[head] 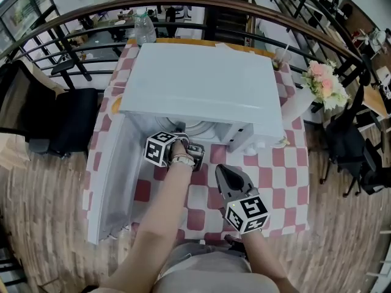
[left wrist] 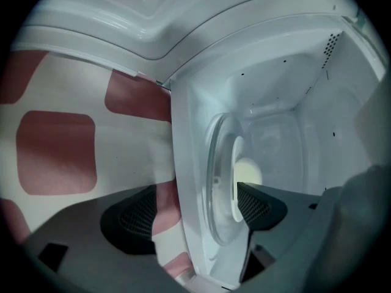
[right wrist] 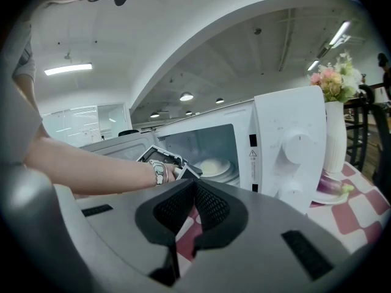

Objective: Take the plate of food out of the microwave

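Note:
A white microwave [head: 201, 84] stands on the checked table with its door [head: 113, 176] swung open to the left. Inside, a white plate [left wrist: 237, 191] carrying pale food [left wrist: 250, 171] rests on the glass turntable [left wrist: 215, 163]; the right gripper view shows the same plate [right wrist: 215, 166] in the cavity. My left gripper [head: 188, 144] is at the microwave's mouth. It is turned on its side and open [left wrist: 195, 211], one pad just over the plate's near rim and the other outside the front sill. My right gripper [head: 224, 171] hangs back over the table, shut and empty [right wrist: 194, 193].
The red-and-white checked cloth [head: 278, 170] covers the table. A water bottle [head: 144, 28] stands behind the microwave and a vase of flowers [head: 324, 84] to its right. A small dish with something purple [right wrist: 330, 188] sits by the microwave's right side. A black chair [head: 67, 124] is on the left.

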Demonstrator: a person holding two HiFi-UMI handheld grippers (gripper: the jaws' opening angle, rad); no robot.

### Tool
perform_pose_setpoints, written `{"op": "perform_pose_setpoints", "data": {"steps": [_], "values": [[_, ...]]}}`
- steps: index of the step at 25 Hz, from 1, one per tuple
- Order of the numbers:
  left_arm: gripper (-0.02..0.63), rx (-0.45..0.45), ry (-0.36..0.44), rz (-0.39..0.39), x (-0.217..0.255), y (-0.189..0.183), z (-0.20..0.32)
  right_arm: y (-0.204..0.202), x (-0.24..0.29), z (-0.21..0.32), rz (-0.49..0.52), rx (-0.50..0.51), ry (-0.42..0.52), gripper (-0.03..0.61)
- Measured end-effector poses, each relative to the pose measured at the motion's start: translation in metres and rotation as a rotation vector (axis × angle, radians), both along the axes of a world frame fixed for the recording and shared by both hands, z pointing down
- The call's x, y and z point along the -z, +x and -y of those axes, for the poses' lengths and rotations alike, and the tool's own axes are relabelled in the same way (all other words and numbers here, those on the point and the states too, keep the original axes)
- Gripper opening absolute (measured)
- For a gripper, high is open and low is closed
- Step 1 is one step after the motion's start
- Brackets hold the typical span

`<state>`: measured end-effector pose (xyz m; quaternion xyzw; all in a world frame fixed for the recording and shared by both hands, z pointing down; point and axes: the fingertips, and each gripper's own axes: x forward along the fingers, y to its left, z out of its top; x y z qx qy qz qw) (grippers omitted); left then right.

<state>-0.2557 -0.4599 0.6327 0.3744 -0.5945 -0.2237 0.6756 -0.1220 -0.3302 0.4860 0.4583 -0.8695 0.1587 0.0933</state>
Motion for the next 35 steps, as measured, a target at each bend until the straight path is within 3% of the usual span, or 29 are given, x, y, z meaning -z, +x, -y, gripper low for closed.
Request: {"op": "perform_pose_setpoints", "data": {"steps": [4, 12, 23, 30, 35], "values": [[0.400, 0.023, -0.066, 0.006, -0.002, -0.001, 0.002, 0.000, -0.003, -0.003, 0.003, 0.002, -0.011, 0.025], [0.400, 0.021, -0.121, 0.028, -0.005, -0.003, 0.011, 0.004, -0.006, -0.006, -0.004, -0.001, -0.017, 0.025], [0.389, -0.005, -0.119, 0.030, 0.001, 0.001, 0.010, 0.005, 0.002, 0.001, -0.016, 0.011, 0.001, 0.025], [0.293, -0.011, -0.098, 0.029, 0.006, 0.000, 0.005, 0.004, 0.003, -0.003, -0.018, 0.025, 0.001, 0.025], [0.271, -0.005, -0.075, 0.031, 0.007, -0.001, 0.000, 0.007, 0.007, -0.007, -0.019, 0.024, 0.005, 0.025]]}}
